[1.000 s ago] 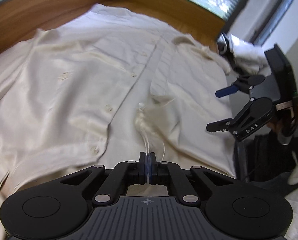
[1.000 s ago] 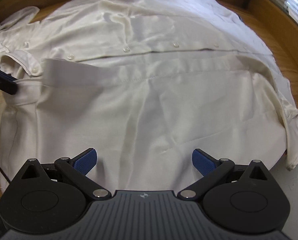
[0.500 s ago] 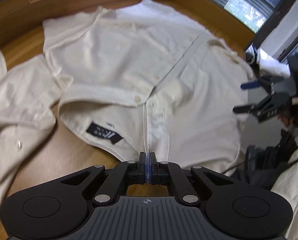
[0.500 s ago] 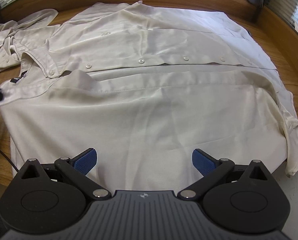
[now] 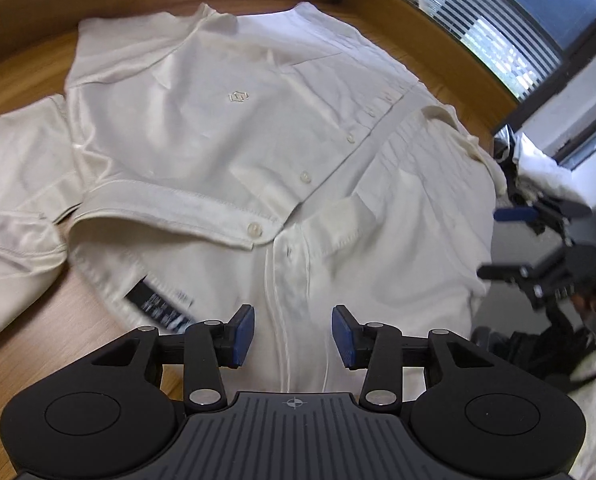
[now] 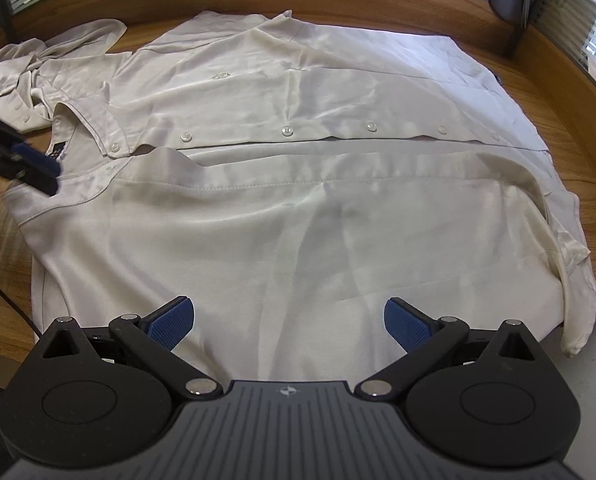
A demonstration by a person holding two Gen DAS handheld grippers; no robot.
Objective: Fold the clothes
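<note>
On the wooden counter (image 6: 558, 92) the white button shirt (image 6: 298, 208) lies spread, placket running crosswise. Left tongs (image 5: 293, 334), opening and empty, hover at its collar (image 5: 177, 208); right tongs (image 6: 289, 320), spread wide, face its near side.

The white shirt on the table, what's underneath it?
The shirt lies spread on a wooden table, bare around its edges. Anything beneath the fabric itself is covered.

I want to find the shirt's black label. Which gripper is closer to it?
Left. The left gripper, jaws opening, hovers right beside the black label at the collar; the right gripper sits over the shirt's side.
</note>
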